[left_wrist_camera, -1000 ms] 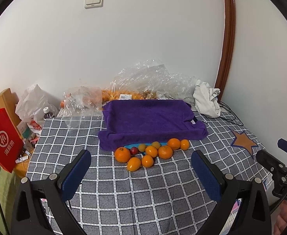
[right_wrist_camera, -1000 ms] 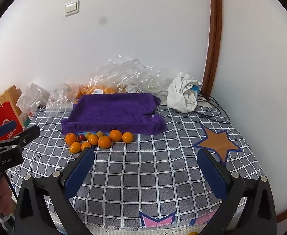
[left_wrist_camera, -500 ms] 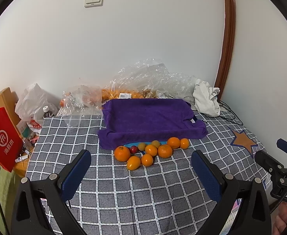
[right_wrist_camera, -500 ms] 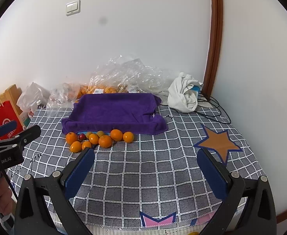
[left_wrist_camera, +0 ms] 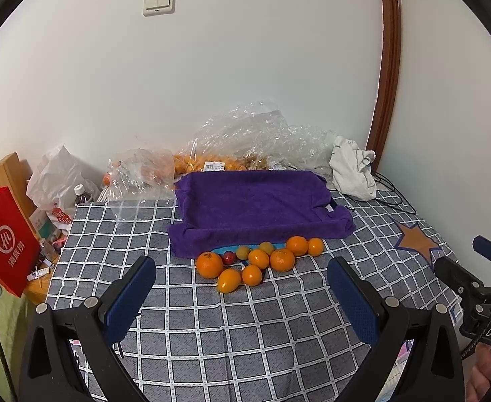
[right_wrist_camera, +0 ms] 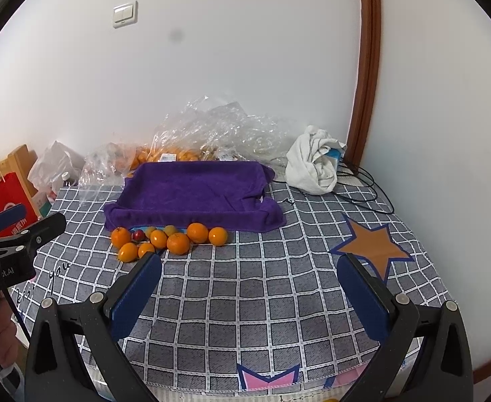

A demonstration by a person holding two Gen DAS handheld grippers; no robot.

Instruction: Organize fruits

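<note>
Both the left tongs [left_wrist_camera: 240, 296] and the right tongs [right_wrist_camera: 250, 293] hang spread wide with nothing between them, above the checked cloth [right_wrist_camera: 262, 288]. The fruits [left_wrist_camera: 258, 261] lie clustered on that cloth, touching the near edge of the purple towel [left_wrist_camera: 255, 201], well ahead of both tongs.

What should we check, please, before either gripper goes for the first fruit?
1. Left gripper open and empty: ok.
2. Right gripper open and empty: ok.
3. Fruits reachable: ok, they lie clustered on the checked cloth in front of the purple towel, nothing on top of them.
4. Single fruit free to grasp: not ok for most, they touch one another; the rightmost orange has one open side.
5. Landing spot: cannot tell; the towel covers something blue at its front edge, and what lies under it is hidden.
6. Grippers apart from each other: ok.
</note>
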